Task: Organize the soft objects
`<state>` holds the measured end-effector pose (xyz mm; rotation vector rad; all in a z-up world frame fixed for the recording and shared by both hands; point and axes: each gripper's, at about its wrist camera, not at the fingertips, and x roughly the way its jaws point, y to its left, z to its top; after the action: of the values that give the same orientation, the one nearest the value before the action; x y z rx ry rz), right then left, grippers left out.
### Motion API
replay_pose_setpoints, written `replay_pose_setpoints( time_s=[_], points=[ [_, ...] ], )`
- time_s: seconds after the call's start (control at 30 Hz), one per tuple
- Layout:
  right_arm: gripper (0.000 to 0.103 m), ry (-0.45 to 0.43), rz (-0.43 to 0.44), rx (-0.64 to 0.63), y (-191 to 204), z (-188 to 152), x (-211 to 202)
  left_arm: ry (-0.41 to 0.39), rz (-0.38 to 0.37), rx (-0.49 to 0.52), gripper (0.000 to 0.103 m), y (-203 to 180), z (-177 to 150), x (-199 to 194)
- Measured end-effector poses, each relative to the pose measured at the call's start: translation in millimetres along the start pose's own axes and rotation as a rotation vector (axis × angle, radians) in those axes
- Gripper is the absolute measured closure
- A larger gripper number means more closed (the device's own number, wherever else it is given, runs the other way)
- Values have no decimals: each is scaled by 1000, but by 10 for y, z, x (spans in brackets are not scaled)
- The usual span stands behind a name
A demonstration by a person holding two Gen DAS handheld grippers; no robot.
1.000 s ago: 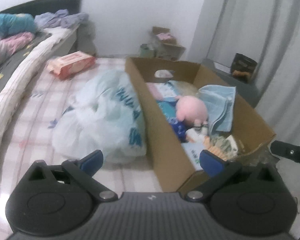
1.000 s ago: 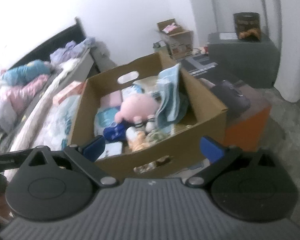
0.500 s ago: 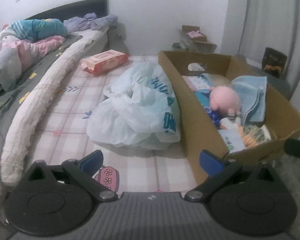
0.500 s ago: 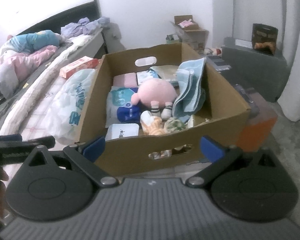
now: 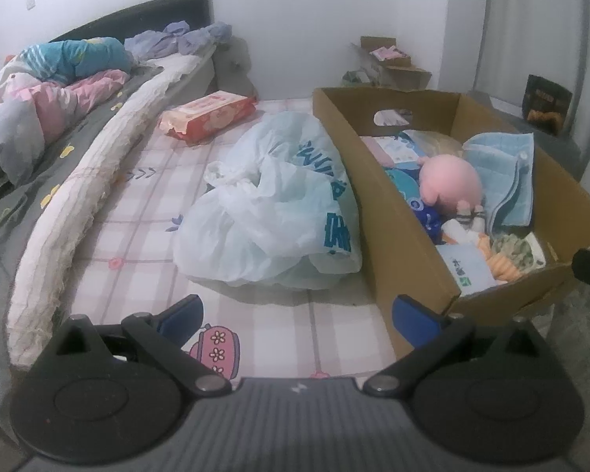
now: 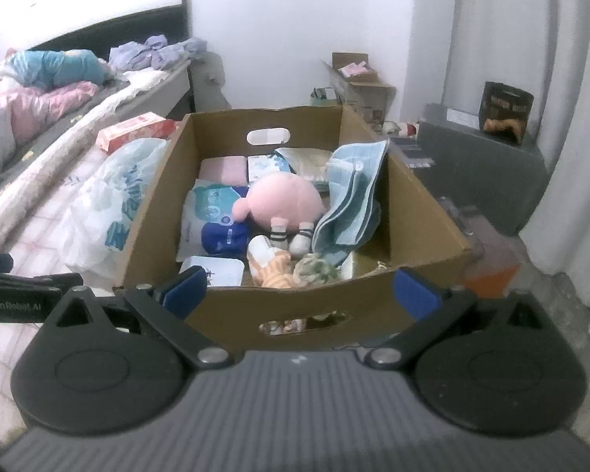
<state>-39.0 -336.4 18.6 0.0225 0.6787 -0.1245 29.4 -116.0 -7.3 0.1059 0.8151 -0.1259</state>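
Note:
A cardboard box [image 6: 424, 204] [image 5: 397, 232] rests at the bed's corner, filled with soft things: a pink plush doll [image 6: 283, 204] [image 5: 450, 181], a folded blue towel [image 6: 354, 200] [image 5: 503, 173], tissue packs [image 6: 208, 204] and an orange striped plush [image 6: 275, 271]. My right gripper [image 6: 301, 293] is open, hovering just before the box's near wall. My left gripper [image 5: 299, 312] is open and empty above the checked sheet, with a white plastic bag [image 5: 279, 212] [image 6: 106, 212] ahead of it, left of the box.
A red wipes pack [image 5: 208, 112] lies farther up the bed. Rumpled blankets [image 5: 39, 90] and a rolled quilt edge [image 5: 82, 181] lie left. A grey cabinet [image 6: 480, 161], an orange-sided case [image 6: 487, 251], curtains and another carton [image 6: 362, 82] stand right of the box.
Both views have swung: the left one now takes in more of the bed and blankets, the right one faces the box squarely. Both grippers stay open and empty.

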Motion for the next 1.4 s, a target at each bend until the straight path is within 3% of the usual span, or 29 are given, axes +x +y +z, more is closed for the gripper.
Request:
replay_pose_setpoints(
  time_s=[0.27,0.57,1.4],
  points=[
    [1,31,137,67,-132,-18,-27,23,-36,-24,0,-35,-7,-37],
    [1,129,202,47,-60,-76,79,68,-87,-28,0,-188,-24,-30],
    [1,180,173,41,-75,-85,247,97,-107,-38,1,-264,-31,-38]
  ],
)
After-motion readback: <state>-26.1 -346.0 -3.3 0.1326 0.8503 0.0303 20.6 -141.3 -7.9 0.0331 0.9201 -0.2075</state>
